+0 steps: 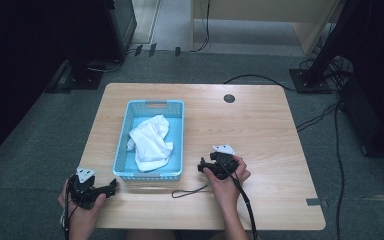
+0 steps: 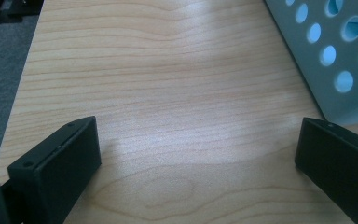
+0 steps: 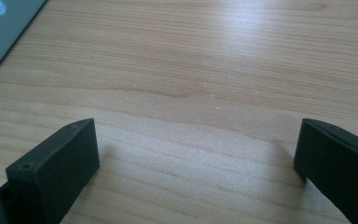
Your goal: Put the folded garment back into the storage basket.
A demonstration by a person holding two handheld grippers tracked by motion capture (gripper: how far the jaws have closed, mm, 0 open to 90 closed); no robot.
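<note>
- Cloth (image 1: 150, 141): white, crumpled, lying in the blue basket (image 1: 124, 135) toward the tabletop's (image 1: 260, 125) left edge, long axis running front to back.
- Left gripper (image 1: 114, 183): jaws apart, empty, at the basket's near-left corner; cloth sits ahead and to its right.
- Right gripper (image 1: 200, 165): jaws apart, empty, just right of the basket, probably nearer the cloth.

A light-blue plastic basket (image 1: 150, 172) with perforated walls (round holes show in the left gripper view) sits upright on the desk's left half. Inside lies a crumpled white cloth (image 1: 150, 141), bunched loosely across the bottom.
</note>
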